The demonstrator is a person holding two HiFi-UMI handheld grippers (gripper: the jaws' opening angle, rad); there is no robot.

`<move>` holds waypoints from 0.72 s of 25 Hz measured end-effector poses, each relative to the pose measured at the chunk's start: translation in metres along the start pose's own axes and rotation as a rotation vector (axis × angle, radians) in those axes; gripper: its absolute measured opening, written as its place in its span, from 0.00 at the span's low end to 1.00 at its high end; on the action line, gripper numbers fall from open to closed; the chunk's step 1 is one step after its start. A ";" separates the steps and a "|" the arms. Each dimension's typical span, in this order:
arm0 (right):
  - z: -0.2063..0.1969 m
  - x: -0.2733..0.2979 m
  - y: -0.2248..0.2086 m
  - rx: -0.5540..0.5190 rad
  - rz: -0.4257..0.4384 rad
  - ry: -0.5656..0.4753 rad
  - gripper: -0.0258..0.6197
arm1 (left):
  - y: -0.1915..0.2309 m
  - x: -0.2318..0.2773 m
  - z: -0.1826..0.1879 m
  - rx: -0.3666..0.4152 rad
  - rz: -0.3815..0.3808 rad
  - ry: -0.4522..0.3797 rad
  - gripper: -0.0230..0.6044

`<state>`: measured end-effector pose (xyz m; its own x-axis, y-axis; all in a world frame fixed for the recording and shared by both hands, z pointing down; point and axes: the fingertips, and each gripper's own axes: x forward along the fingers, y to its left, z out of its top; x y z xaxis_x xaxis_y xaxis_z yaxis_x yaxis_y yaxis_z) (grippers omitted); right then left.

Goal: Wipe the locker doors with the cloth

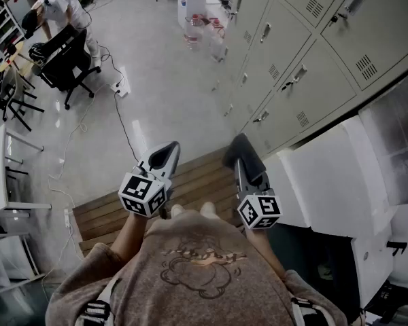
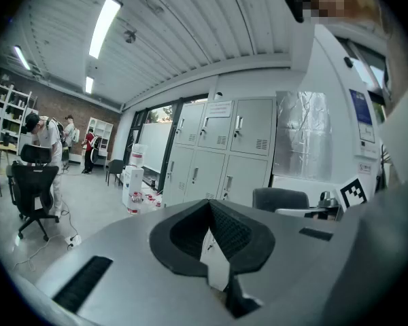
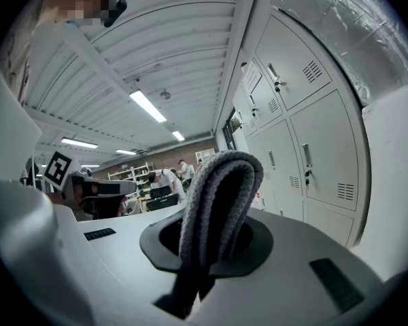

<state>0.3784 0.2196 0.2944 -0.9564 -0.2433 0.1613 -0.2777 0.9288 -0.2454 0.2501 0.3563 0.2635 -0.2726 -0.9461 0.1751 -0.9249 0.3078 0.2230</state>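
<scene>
Left gripper (image 2: 209, 206) jaws pressed together, nothing between | right gripper (image 3: 212, 231) clamped on folded grey woven cloth (image 3: 217, 185), held before the torso | brown slatted wooden platform (image 1: 197, 178) below | pale grey metal locker doors (image 1: 306, 66) to the right, cloth clear of them | black office chair (image 1: 62, 63) far left

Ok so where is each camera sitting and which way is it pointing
Head view: on the person's head, steeply down at floor and lockers; shows shirt, left tool, right tool.
Left gripper view: on left tool, along its shut, empty jaws toward lockers.
Right gripper view: on right tool, along jaws shut on grey cloth.
Shared: all show the lockers.
</scene>
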 end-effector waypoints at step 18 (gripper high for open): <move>-0.038 0.005 0.009 0.060 -0.065 0.011 0.10 | 0.025 0.004 -0.021 0.005 -0.058 0.009 0.04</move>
<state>0.3746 0.2371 0.3289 -0.9353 -0.2992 0.1891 -0.3444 0.8926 -0.2909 0.2312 0.3626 0.2902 -0.2162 -0.9613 0.1708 -0.9403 0.2521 0.2285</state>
